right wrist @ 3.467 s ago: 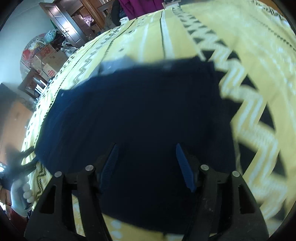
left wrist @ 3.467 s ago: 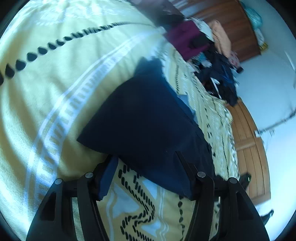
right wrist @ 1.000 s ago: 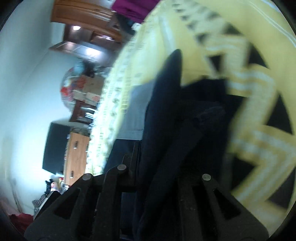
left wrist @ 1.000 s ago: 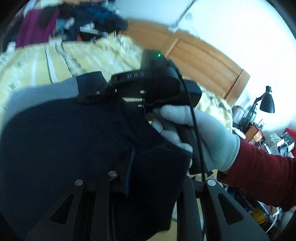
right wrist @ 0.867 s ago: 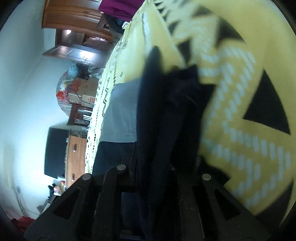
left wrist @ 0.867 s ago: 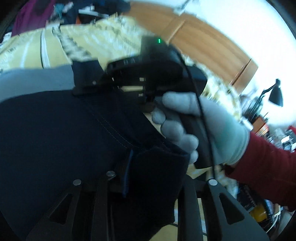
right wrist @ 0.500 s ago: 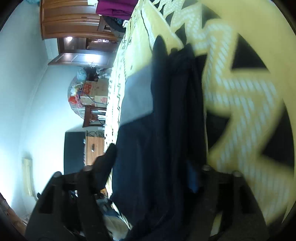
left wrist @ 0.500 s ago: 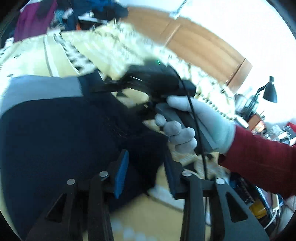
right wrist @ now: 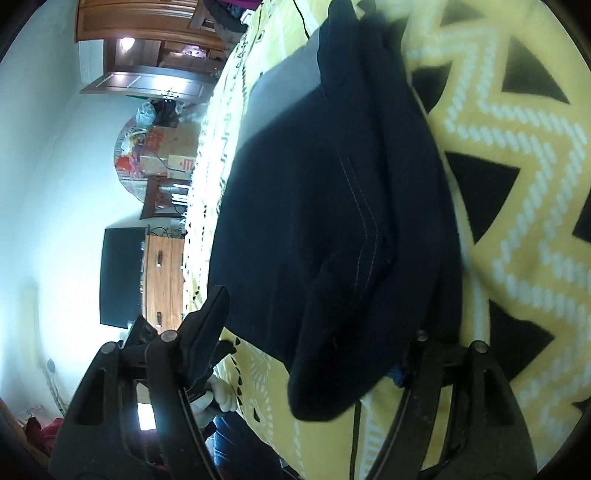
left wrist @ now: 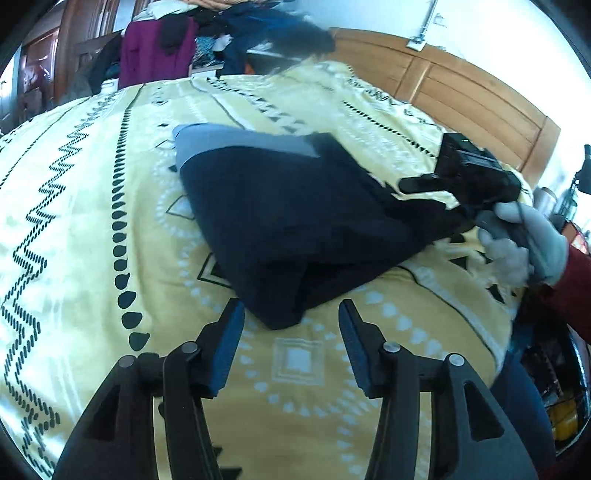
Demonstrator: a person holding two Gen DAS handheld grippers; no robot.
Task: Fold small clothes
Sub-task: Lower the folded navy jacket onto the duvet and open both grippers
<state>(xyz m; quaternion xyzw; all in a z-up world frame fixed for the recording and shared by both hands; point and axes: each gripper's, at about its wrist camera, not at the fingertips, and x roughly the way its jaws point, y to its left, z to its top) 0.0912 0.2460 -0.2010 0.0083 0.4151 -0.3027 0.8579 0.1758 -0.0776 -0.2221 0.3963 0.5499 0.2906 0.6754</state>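
Note:
A dark navy garment [left wrist: 295, 221] with a grey waistband [left wrist: 240, 142] lies folded on the yellow patterned bedspread [left wrist: 92, 184]. My left gripper [left wrist: 290, 317] hovers open just short of the garment's near corner, with nothing between its fingers. A gloved hand [left wrist: 517, 243] holds my right gripper [left wrist: 432, 203] at the garment's right corner. In the right wrist view the garment [right wrist: 332, 203] fills the middle, and the right gripper [right wrist: 314, 328] stands wide open. A loose corner of the cloth drapes between its jaws and hides the right fingertip.
A pile of clothes [left wrist: 229, 33] sits at the far end of the bed, with a wooden headboard [left wrist: 461, 92] on the right. A dresser and a dark screen [right wrist: 122, 277] stand beyond the bed's edge. The person's red sleeve [left wrist: 576, 280] is at the right.
Both grippers held folds of the garment a second ago and have since opened. The left gripper has drawn back from the cloth, which now lies folded on the bed.

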